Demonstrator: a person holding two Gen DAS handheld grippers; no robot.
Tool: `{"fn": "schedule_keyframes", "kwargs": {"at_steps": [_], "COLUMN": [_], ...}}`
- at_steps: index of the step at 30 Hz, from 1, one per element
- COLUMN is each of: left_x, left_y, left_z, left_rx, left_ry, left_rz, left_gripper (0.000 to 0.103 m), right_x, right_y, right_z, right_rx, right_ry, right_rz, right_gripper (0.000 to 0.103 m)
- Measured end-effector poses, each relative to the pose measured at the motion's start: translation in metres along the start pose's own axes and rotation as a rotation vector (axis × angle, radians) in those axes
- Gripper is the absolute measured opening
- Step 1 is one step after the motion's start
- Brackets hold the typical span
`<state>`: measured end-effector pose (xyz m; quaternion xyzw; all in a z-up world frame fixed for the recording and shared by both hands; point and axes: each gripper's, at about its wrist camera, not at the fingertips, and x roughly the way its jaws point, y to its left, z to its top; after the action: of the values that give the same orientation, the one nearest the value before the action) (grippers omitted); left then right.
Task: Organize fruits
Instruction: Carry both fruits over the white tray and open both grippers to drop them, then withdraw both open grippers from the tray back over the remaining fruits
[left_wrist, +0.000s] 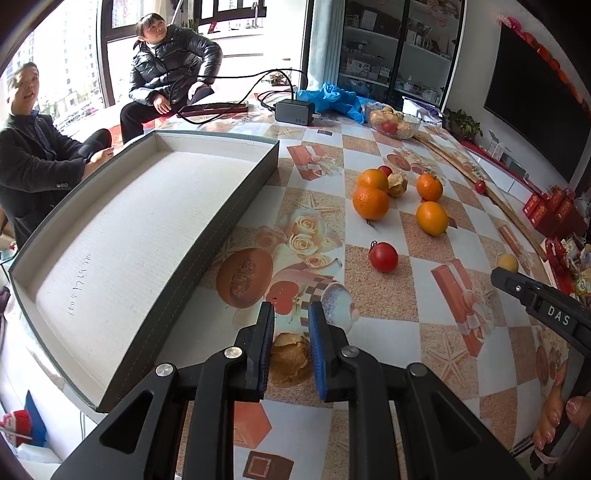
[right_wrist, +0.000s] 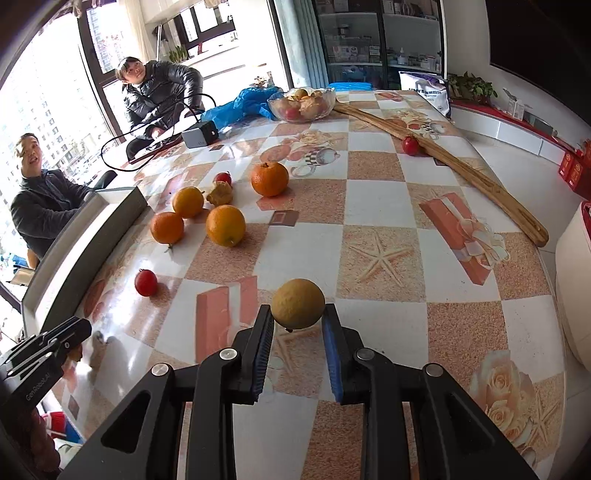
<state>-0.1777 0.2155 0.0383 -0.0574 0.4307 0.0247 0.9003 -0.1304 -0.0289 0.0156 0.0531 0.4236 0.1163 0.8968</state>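
Nearest, left gripper (left_wrist: 291, 314) clamped on a crumpled brown dried fruit (left_wrist: 290, 357), pads pressing both sides, just above the patterned tablecloth (left_wrist: 376, 369). Right gripper (right_wrist: 298, 314) narrowed onto a yellow round fruit (right_wrist: 298, 303) caught between its fingertips, lifted a little off the cloth.

Just left of the left gripper, a long empty grey tray (left_wrist: 236, 206) with white lining, its near wall running alongside. Bare cloth between tray wall and fruit, enough to pass through.

Further out, one red tomato (left_wrist: 383, 257) alone. Beyond it a loose cluster: four oranges (left_wrist: 370, 202), a second husk-like brown fruit (left_wrist: 397, 184) and a small red one (left_wrist: 385, 171), touching or nearly so.

Right side mostly open cloth, bounded by a long wooden strip (right_wrist: 461, 170) lying diagonally with a red fruit (right_wrist: 411, 144) against it.

Far edge crowded: glass bowl (right_wrist: 280, 105) of fruit, blue plastic bag (right_wrist: 243, 101), charger block (right_wrist: 199, 134) with looping cable. Two seated people behind the tray's far end.
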Motion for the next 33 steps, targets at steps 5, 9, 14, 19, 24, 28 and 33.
{"fn": "schedule_keyframes", "kwargs": {"at_steps": [5,9,14,19,24,28,33], "left_x": [-0.026,-0.035,-0.022,0.005,0.025,0.019,0.028], "left_y": [0.027,0.066,0.122,0.147,0.147,0.143,0.130], "left_z": [0.021,0.041,0.050,0.038,0.020,0.020,0.017], "left_rx": [-0.030,-0.066,-0.140,-0.188,-0.208,-0.229,-0.208], "left_ry": [-0.056,-0.103,-0.084,-0.041,-0.033,-0.093,-0.078], "left_rz": [-0.006,0.072,0.186,0.234,0.265,0.249,0.259], "left_gripper": [0.021,0.021,0.021,0.021,0.042,0.073,0.079], "right_x": [-0.010,0.003,0.032,0.065,0.099,0.073,0.037], "right_y": [0.056,0.119,0.201,0.262,0.289,0.264,0.216], "right_z": [0.033,0.056,0.076,0.078,0.065,0.073,0.085], "right_rx": [-0.122,-0.193,-0.279,-0.335,-0.406,-0.385,-0.326], "right_ry": [-0.019,0.009,0.059,0.135,0.278,0.149,0.064], "right_rz": [0.074,0.192,0.313,0.393,0.407,0.340,0.281], "right_gripper": [0.028,0.028,0.028,0.028,0.041,0.102,0.102]}}
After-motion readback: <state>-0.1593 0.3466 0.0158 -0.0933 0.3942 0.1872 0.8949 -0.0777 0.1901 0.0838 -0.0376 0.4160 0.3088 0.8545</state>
